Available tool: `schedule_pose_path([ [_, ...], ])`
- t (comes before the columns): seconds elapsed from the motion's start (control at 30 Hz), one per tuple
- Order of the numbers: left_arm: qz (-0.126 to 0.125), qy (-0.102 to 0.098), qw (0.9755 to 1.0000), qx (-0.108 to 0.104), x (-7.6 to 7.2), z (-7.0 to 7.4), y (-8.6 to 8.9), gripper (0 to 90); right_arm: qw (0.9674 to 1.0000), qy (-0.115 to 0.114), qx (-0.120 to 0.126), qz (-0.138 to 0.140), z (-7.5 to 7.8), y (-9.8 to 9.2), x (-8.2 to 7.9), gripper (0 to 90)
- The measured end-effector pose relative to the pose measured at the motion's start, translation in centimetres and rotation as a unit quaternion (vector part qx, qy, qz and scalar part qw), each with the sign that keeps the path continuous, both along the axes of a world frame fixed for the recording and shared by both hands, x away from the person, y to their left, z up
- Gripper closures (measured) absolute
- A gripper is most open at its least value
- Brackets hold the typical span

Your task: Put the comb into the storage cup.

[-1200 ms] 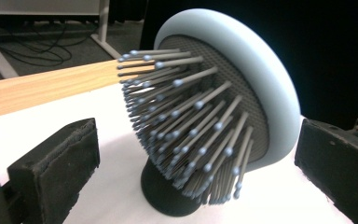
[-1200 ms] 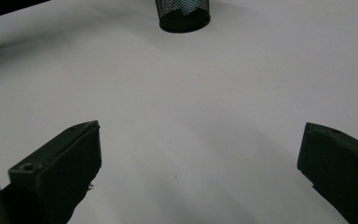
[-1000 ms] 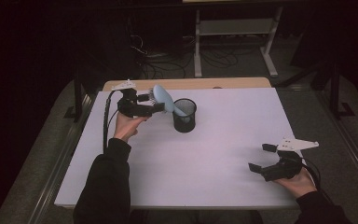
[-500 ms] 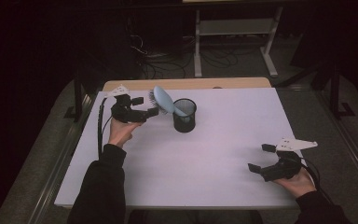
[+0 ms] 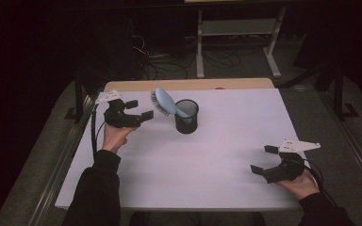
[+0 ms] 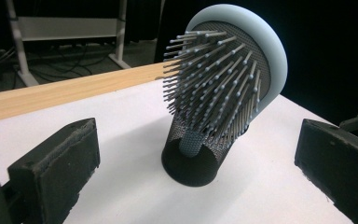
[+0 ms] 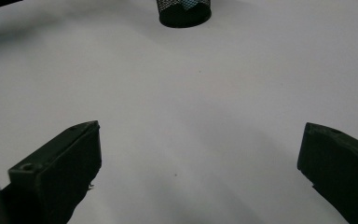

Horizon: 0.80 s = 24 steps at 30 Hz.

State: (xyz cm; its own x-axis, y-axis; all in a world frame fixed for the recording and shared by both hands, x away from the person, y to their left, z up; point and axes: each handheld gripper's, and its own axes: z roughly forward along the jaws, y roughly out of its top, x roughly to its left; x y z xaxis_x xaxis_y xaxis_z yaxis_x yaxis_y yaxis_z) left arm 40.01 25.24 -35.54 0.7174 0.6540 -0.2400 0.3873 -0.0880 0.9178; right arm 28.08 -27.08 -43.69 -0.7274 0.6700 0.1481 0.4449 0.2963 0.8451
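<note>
- Item, hairbrush [image 5: 166, 102]: pale blue, handle down inside the black mesh cup [image 5: 186, 117], head sticking out over the rim and leaning toward my left side. In the left gripper view the bristle face [image 6: 216, 79] looks straight at my jaws.
- Item, mesh cup: upright on the white table [image 5: 217, 155], toward the far edge, left of centre.
- Item, left gripper [image 5: 139, 111]: jaws spread wide, holding nothing, hanging just beside the brush head and apart from it. Both black pads [image 6: 58, 161] frame the cup and brush between them.
- Item, right gripper [image 5: 265, 160]: jaws spread, empty, low over the near right corner of the table. The cup sits far off at the top of its view [image 7: 184, 10].
- Key relation: the brush lies directly ahead of my left jaws, its long axis slanting up from the cup toward that gripper. My left hand is much the nearer; my right is well apart.
- Judgement: any next touch on the brush falls to the left gripper. A straight approach meets bristles first, so I would grip across the head's edges.
</note>
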Motion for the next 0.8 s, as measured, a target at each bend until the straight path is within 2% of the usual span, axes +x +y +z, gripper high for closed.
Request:
schedule_pose_path([
  [0.2,0.006,-0.011,0.9999,0.0,-0.7,0.0,0.7,0.0,1.0,0.0,-0.001,0.0,0.0,0.0,0.0,0.0],
  [0.37,0.007,-0.01,0.9999,0.004,-1.3,-0.1,1.1,0.0,1.0,0.0,0.0,0.0,0.0,0.0,0.0,0.0],
  [0.47,0.008,-0.01,0.9999,-0.003,-1.6,-0.2,1.5,0.0,1.0,0.0,0.0,0.0,0.0,0.0,0.0,0.0],
  [0.57,0.01,-0.01,0.9999,0.003,-1.9,-0.4,1.7,0.0,1.0,-0.001,-0.001,0.001,0.0,0.0,0.0,0.0],
  [0.8,0.016,-0.013,0.9998,-0.004,-3.0,-0.6,2.6,0.0,1.0,-0.001,-0.001,-0.001,0.0,0.0,0.0,0.0],
])
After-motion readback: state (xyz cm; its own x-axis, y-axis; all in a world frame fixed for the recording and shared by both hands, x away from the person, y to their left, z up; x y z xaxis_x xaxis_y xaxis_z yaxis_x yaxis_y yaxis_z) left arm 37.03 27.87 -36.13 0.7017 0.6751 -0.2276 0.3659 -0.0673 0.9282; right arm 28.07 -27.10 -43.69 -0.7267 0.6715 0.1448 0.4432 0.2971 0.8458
